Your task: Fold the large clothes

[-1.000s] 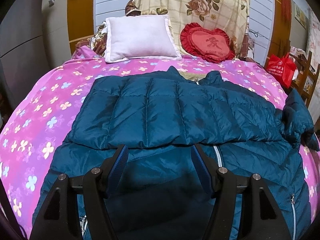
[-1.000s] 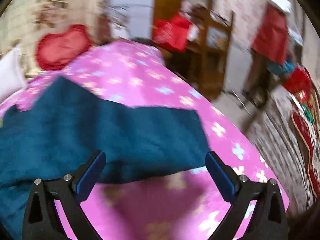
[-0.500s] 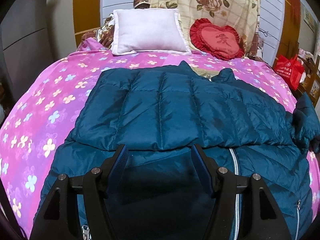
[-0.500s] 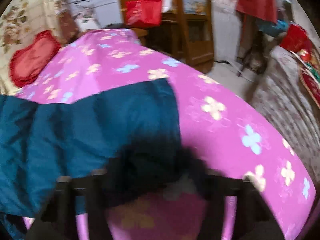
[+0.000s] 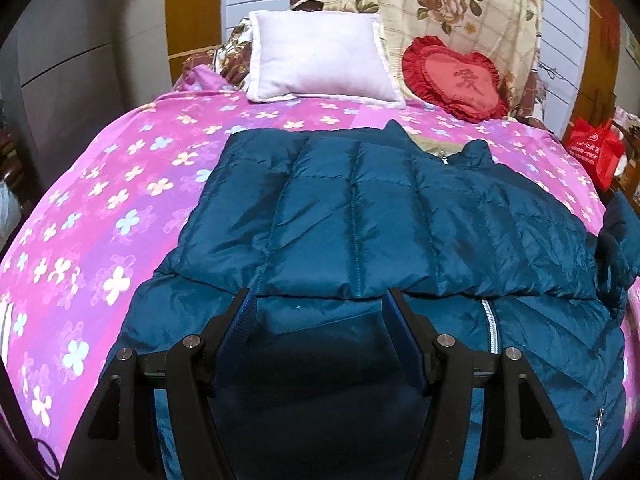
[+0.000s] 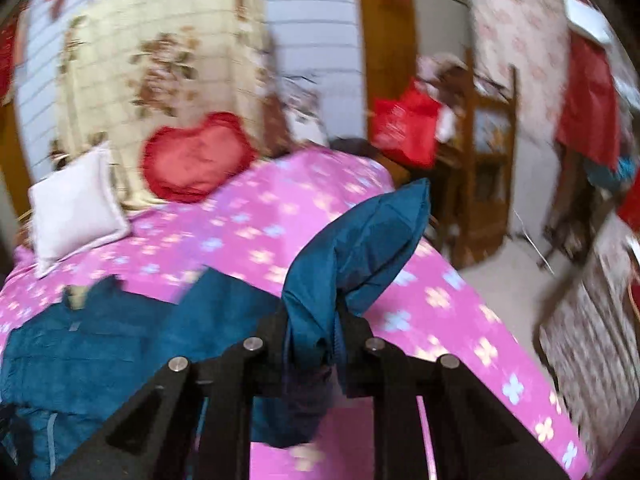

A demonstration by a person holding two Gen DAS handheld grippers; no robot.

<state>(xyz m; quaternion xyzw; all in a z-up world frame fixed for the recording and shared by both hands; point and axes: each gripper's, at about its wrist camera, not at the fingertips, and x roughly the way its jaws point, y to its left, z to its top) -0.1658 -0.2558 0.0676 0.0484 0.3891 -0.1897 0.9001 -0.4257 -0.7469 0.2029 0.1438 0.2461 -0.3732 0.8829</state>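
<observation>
- Left wrist view: our left gripper (image 5: pixel 318 312) hovers with its jaws apart and nothing between them over the jacket (image 5: pixel 360 232), just short of the hem of the sleeve (image 5: pixel 304 284) already folded across the chest. We judge it waits there to steady the fold. Past the jacket lie a white pillow (image 5: pixel 320 68) and a heart cushion (image 5: pixel 456 78), well clear of us.
- Right wrist view: our right gripper (image 6: pixel 312 330) is clamped on the other sleeve (image 6: pixel 360 240), which stands up out of its jaws so we can carry it over the jacket body to our left. A red bag (image 6: pixel 404 126) hangs beyond the bed (image 6: pixel 440 312), out of the way.
</observation>
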